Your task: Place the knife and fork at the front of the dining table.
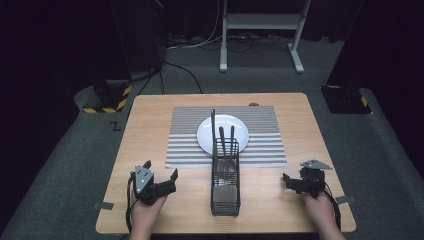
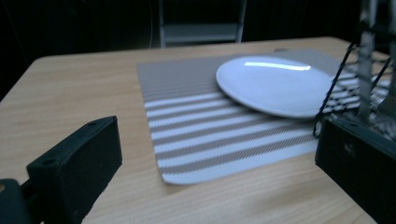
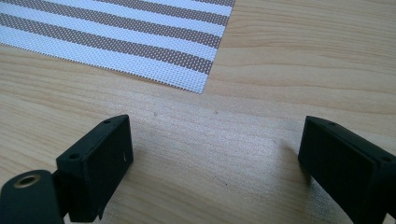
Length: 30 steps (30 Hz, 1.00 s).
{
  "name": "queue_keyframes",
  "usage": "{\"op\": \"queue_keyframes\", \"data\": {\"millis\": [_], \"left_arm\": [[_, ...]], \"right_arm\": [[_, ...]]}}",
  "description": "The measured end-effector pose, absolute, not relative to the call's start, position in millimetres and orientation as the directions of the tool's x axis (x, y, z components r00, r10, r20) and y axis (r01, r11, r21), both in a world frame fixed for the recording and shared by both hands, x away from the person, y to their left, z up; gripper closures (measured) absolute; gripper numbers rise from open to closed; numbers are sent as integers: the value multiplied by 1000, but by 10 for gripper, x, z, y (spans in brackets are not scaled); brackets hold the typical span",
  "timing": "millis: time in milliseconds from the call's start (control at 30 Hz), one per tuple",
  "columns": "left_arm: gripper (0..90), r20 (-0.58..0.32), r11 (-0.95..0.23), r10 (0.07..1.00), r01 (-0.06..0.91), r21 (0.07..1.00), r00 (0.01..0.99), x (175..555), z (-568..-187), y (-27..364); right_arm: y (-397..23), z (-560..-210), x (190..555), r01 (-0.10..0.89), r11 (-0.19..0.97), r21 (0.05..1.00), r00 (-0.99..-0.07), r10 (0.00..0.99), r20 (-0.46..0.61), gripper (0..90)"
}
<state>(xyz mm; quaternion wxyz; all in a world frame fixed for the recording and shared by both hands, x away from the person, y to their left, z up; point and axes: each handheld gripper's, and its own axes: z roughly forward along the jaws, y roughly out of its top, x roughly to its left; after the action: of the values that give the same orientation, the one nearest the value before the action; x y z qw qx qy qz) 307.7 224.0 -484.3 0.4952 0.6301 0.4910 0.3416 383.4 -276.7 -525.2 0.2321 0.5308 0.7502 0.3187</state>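
A white plate (image 1: pixel 223 133) lies on a grey striped placemat (image 1: pixel 190 140) in the middle of the wooden table (image 1: pixel 150 115). In front of it stands a black wire cutlery holder (image 1: pixel 225 182) with three dark-handled utensils (image 1: pixel 221 137) upright in it. My left gripper (image 1: pixel 160 169) rests near the front left, open and holding nothing. My right gripper (image 1: pixel 286 182) rests at the front right, open and holding nothing. The left gripper view shows my left gripper (image 2: pixel 217 177) wide apart facing the plate (image 2: pixel 271 84), placemat (image 2: pixel 196 121) and holder (image 2: pixel 369 70). My right gripper (image 3: pixel 219 163) hovers over bare wood by the placemat corner (image 3: pixel 140 37).
The table's front edge runs just behind both hands. A white metal frame (image 1: pixel 260 30) and cables stand on the floor beyond the table. Black stands with yellow-black striped bases (image 1: pixel 107 100) flank the far corners. A small dark spot (image 1: pixel 254 104) sits at the far edge.
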Motion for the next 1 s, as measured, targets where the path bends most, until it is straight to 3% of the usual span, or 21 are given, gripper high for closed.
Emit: {"op": "queue_keyframes", "data": {"millis": [300,700,867,1000], "left_arm": [[60,-146,71,930,226,972,337,3046,-4731,2166],[77,-59,-20,916,192,981,396,3030,-4583,1902],[57,-91,-5,901,221,975,424,3088,-4496,1763],[132,-61,-44,915,249,968,400,3173,-4420,1619]], "right_arm": [[-2781,-5224,3805,635,240,734,-317,948,-36,149],[-2843,-5246,3771,644,227,731,-321,947,-11,139],[-2846,-5245,3779,644,231,729,-327,945,-11,136],[-2845,-5247,3793,641,234,731,-332,943,-10,136]]}}
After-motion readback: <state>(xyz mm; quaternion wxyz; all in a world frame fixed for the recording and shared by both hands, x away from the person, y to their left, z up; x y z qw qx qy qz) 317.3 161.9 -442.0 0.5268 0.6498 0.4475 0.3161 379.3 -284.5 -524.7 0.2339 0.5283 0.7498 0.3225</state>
